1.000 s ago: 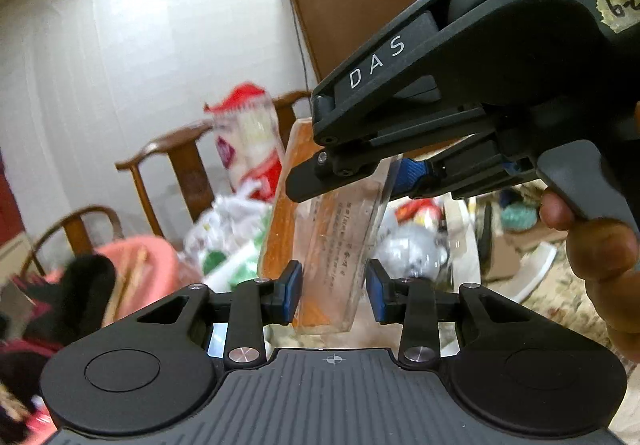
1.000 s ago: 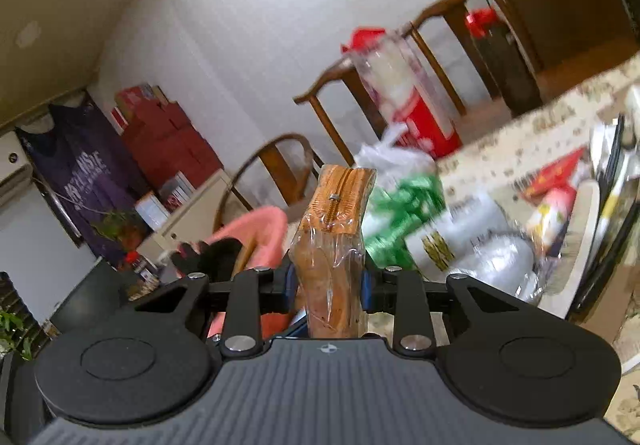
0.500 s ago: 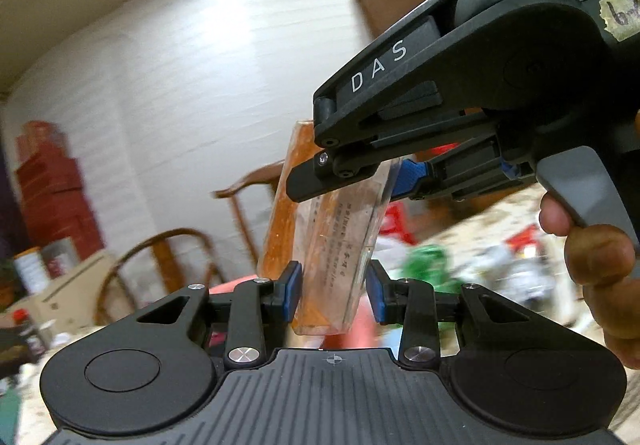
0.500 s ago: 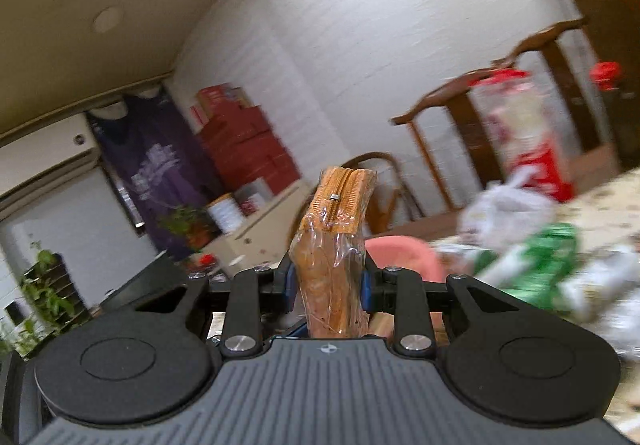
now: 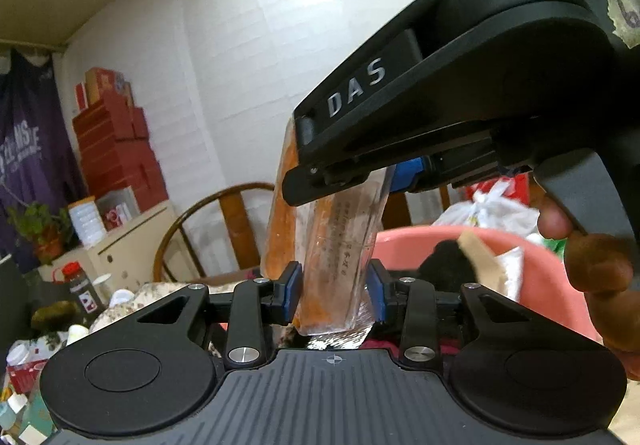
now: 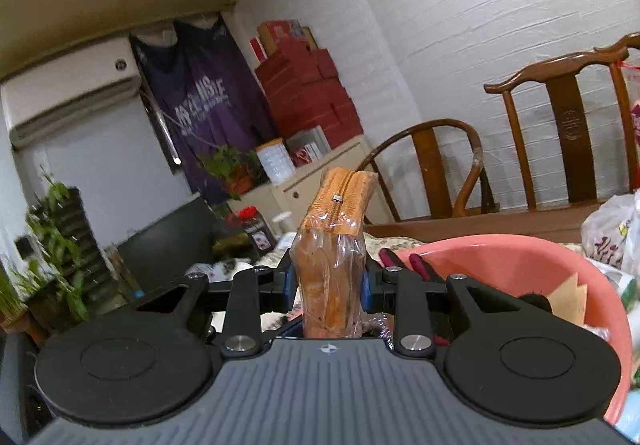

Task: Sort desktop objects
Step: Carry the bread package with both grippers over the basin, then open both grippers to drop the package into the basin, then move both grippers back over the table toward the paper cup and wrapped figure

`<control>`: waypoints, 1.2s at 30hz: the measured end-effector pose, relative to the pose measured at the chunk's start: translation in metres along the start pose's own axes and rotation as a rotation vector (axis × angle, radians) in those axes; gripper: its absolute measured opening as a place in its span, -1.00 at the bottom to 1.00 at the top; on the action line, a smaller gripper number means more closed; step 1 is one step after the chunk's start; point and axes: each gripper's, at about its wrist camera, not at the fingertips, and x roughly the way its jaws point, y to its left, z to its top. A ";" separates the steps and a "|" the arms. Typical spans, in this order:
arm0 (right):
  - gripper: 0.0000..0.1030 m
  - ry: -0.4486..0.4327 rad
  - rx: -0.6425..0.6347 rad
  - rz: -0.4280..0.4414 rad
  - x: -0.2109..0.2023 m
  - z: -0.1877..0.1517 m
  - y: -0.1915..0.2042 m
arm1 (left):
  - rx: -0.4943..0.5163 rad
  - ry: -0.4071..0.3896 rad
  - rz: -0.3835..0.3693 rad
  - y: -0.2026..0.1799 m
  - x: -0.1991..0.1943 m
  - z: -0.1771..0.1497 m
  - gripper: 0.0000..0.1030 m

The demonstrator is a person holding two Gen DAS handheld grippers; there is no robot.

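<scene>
**Both grippers clamp one orange zip pouch beside the pink basin**

Left wrist view: the left gripper is closed on the lower end of an orange pouch wrapped in clear plastic, its blue pads pressed against both sides. The pouch stands nearly upright, leaning a little to the left. The right gripper comes in from the upper right and crosses the pouch higher up; its black body, lettered "DAS", hides the pouch's top, and one blue pad shows against the pouch's right edge. A hand grips its trigger at the right edge of the picture. A pink basin sits just right of the pouch, behind it, with a black thing and a tan card inside. A wooden chair stands left of the pouch, and red boxes are stacked further left against the wall.

Right wrist view: the right gripper is clamped on the same pouch, zip edge up, with the zip pull near the top. The basin lies directly right of the pouch. Two wooden chairs stand beyond the basin against the white wall.
</scene>
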 end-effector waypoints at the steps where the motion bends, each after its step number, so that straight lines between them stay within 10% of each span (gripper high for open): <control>1: -0.35 0.010 -0.013 -0.010 0.006 -0.002 -0.001 | 0.002 0.009 -0.002 0.002 0.001 -0.004 -0.19; 5: 0.00 0.028 -0.094 -0.119 0.024 -0.012 -0.002 | 0.037 0.054 0.058 -0.004 0.019 -0.018 0.32; 16: 0.64 0.021 -0.256 -0.370 0.008 -0.029 -0.006 | 0.108 0.050 0.148 -0.008 0.006 -0.028 0.97; 26: 0.90 -0.078 -0.519 -0.615 -0.051 -0.056 0.001 | 0.025 -0.004 0.169 -0.002 -0.048 -0.027 1.00; 36: 0.94 -0.021 -0.450 -0.812 -0.137 -0.110 -0.035 | -0.081 -0.087 0.025 -0.046 -0.098 -0.021 1.00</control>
